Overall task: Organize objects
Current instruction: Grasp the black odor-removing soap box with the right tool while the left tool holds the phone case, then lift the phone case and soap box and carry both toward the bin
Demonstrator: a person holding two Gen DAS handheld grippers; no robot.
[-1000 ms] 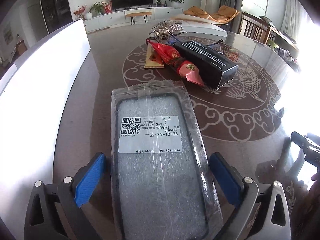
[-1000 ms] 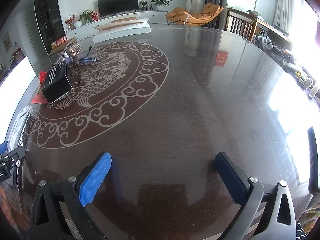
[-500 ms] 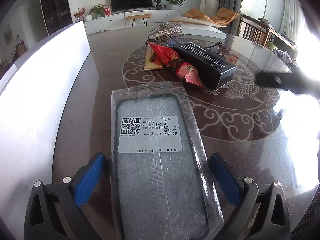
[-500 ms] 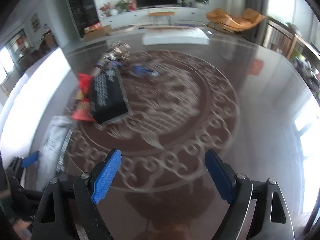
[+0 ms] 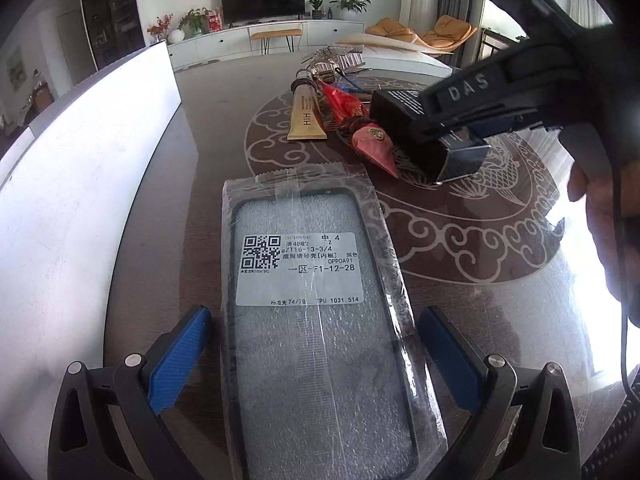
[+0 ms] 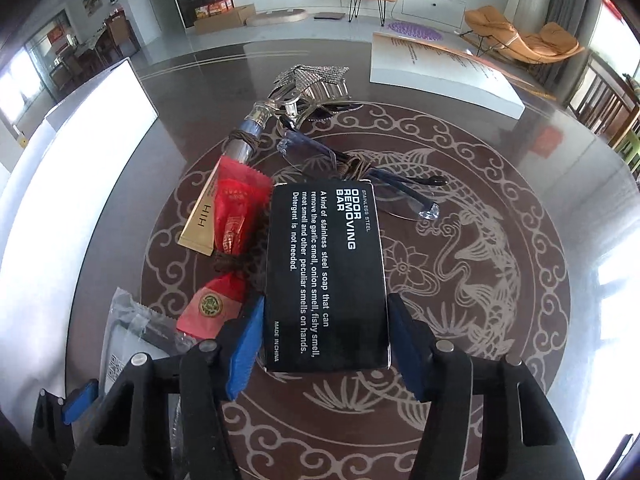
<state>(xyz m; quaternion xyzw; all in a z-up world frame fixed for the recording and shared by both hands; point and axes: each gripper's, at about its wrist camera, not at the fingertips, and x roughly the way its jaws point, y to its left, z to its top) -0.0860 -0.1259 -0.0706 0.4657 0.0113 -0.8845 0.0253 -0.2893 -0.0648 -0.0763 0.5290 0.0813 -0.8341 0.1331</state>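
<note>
A bagged phone case with a white label lies flat on the dark table between the fingers of my left gripper, which is open and not touching it. My right gripper straddles the near end of a black "odor removing bar" box; its blue pads sit at the box's sides, and contact is unclear. In the left wrist view the right gripper is over that box. A red wrapped candy pack, a gold tube and glasses lie beside it.
A white panel stands along the table's left edge. A white box sits at the far side. A silver clip and mesh piece lie beyond the tube. The person's hand holds the right gripper.
My right gripper swung left across the table and came down around the black box, its fingers narrowing. My left gripper and the phone case have not moved.
</note>
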